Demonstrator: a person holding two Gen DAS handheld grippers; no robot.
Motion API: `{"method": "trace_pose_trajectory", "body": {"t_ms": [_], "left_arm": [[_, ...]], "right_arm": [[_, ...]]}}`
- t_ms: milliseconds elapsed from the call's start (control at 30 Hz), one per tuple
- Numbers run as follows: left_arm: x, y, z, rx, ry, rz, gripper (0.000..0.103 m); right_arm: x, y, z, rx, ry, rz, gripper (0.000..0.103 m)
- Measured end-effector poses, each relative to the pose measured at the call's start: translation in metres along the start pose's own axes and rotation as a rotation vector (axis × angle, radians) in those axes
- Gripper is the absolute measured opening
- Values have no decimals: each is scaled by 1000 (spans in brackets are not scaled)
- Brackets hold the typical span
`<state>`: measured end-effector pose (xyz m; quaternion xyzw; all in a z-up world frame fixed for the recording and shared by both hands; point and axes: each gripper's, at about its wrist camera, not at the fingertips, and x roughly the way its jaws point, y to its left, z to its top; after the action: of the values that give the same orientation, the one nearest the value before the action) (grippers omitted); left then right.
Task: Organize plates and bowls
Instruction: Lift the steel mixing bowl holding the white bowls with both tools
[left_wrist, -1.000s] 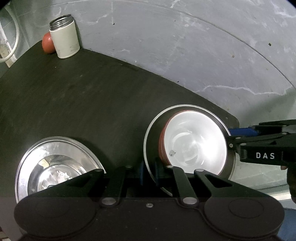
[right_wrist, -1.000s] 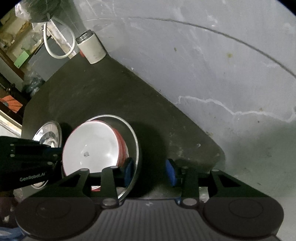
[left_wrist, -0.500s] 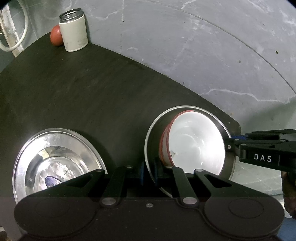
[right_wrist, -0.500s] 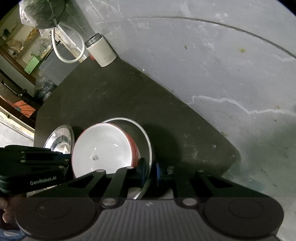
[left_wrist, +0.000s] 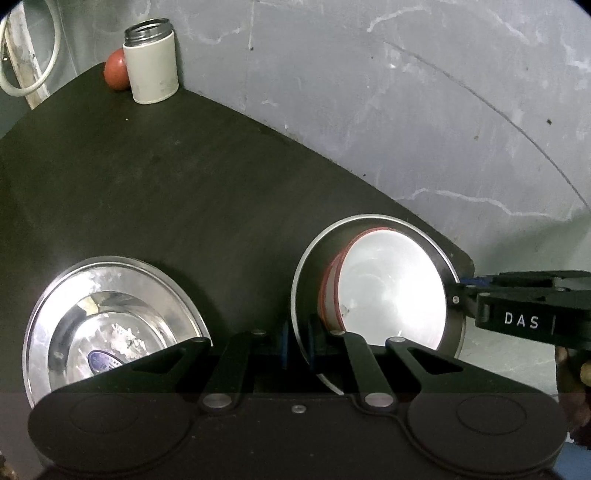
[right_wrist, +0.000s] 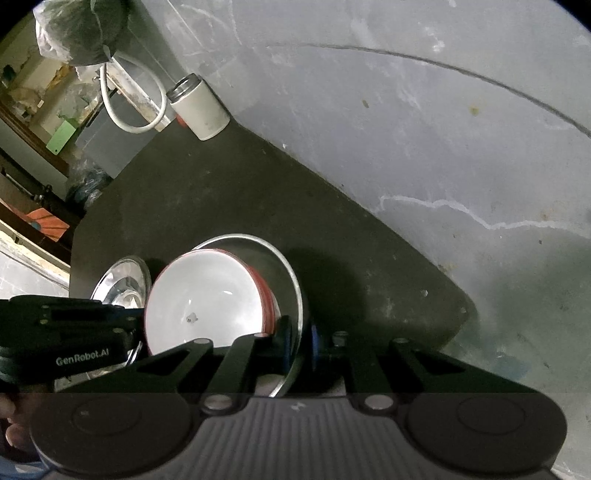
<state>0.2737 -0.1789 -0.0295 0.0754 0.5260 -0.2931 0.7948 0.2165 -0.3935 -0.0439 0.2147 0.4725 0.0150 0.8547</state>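
Note:
A steel plate (left_wrist: 373, 218) carries a white bowl with a red rim (left_wrist: 391, 291) and is held over the right end of the dark table (left_wrist: 184, 177). My left gripper (left_wrist: 296, 343) is shut on the plate's left rim. My right gripper (left_wrist: 461, 291) pinches the opposite rim. In the right wrist view the right gripper (right_wrist: 300, 343) clamps the plate (right_wrist: 291, 273) beside the bowl (right_wrist: 207, 306), with the left gripper (right_wrist: 136, 325) across from it. I cannot tell whether the plate touches the table. A second steel plate (left_wrist: 107, 317) (right_wrist: 122, 284) lies to the left.
A white canister with a metal neck (left_wrist: 151, 66) (right_wrist: 201, 107) and a red ball (left_wrist: 116, 74) stand at the table's far corner against the grey wall. The table's right corner (left_wrist: 465, 258) ends just past the held plate. A white hose (right_wrist: 129, 110) loops beyond the table.
My right gripper, open around the plate's rim a second ago, has shut on it. Both views have shifted, and the canister and second plate now sit lower in frame.

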Motion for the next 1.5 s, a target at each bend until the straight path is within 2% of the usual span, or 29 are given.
{"method": "trace_pose_trajectory", "body": {"t_ms": [367, 933, 1300, 1500], "left_arm": [[-12, 15, 0, -64, -33, 3, 8], [-40, 48, -7, -194, -100, 41, 7], [-56, 68, -15, -256, -127, 85, 6], [-50, 76, -19, -277, -117, 84, 5]], "right_arm": [[-1, 12, 8, -28, 11, 22, 12], [4, 52, 30, -133, 27, 75, 12], [9, 78, 36, -193, 45, 112, 11], [15, 81, 37, -185, 47, 96, 10]]}}
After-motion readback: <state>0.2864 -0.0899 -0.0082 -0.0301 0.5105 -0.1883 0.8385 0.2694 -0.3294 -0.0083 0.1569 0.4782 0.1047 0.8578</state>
